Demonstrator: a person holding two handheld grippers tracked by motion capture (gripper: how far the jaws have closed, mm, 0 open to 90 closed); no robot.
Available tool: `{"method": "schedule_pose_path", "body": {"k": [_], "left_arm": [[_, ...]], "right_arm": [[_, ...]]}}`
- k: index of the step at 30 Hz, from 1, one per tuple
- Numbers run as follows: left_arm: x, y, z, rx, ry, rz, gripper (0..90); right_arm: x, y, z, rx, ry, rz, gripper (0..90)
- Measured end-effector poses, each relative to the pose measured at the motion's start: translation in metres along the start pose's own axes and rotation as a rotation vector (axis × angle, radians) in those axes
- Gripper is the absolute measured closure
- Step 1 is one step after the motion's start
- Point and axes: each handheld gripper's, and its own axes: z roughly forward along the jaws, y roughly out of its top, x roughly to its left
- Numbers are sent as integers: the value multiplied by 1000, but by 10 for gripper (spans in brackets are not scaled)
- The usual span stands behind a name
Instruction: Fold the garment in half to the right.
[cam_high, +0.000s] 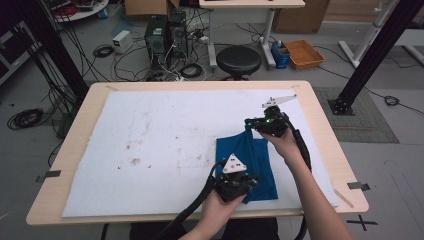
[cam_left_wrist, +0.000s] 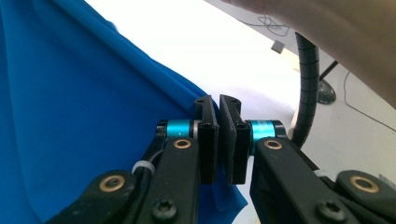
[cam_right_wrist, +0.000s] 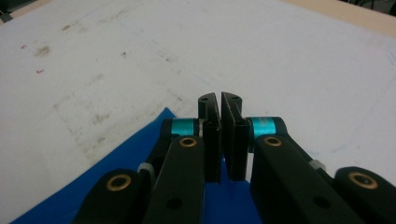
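A blue cloth (cam_high: 250, 162) lies folded on the white mat (cam_high: 150, 145), right of centre. My left gripper (cam_high: 251, 180) is at the cloth's near edge. In the left gripper view the left gripper (cam_left_wrist: 219, 100) is shut, with the blue cloth (cam_left_wrist: 70, 116) pinched between its jaws. My right gripper (cam_high: 249, 123) is at the cloth's far corner. In the right gripper view the right gripper (cam_right_wrist: 219, 98) is shut too, and the blue cloth (cam_right_wrist: 112, 163) runs under and between its jaws. The right forearm (cam_left_wrist: 327, 28) crosses the top of the left gripper view.
The mat covers most of a wooden table (cam_high: 80, 120) and carries faint brown stains (cam_high: 135, 160) at its middle left. Beyond the far edge stand a black stool (cam_high: 238, 61), computer boxes (cam_high: 165, 32), cables and an orange crate (cam_high: 303, 53). Black frame posts (cam_high: 370, 55) flank the table.
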Motion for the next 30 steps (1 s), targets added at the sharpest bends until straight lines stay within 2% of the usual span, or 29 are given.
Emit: {"method": "schedule_pose_path", "body": {"k": [4, 10, 14, 17, 19, 21, 25, 27, 30], "left_arm": [[-5, 0, 13, 7, 0, 7, 854], [-9, -2, 27, 14, 5, 21, 852], [-11, -3, 34, 27, -12, 31, 835], [-15, -5, 39, 31, -13, 41, 825], [-16, -6, 41, 28, -13, 31, 793], [-16, -6, 41, 25, -3, 34, 722], [-14, -2, 30, -16, -6, 40, 587], [-11, 2, 22, -33, 12, 51, 555], [-1, 7, 10, -47, 51, 55, 540]], "right_arm": [[-12, -11, -2, 33, -17, 19, 873], [-26, -24, -3, 52, -38, 39, 872], [-30, -29, -3, 76, -63, 42, 869], [-32, -30, -4, 69, -81, 52, 868], [-33, -30, -5, 73, -91, 54, 868], [-33, -30, -5, 83, -113, 51, 826], [-29, -31, -12, 88, -168, 91, 737], [-25, -33, -18, 69, -182, 107, 712], [-19, -40, -20, 50, -174, 143, 693]]}}
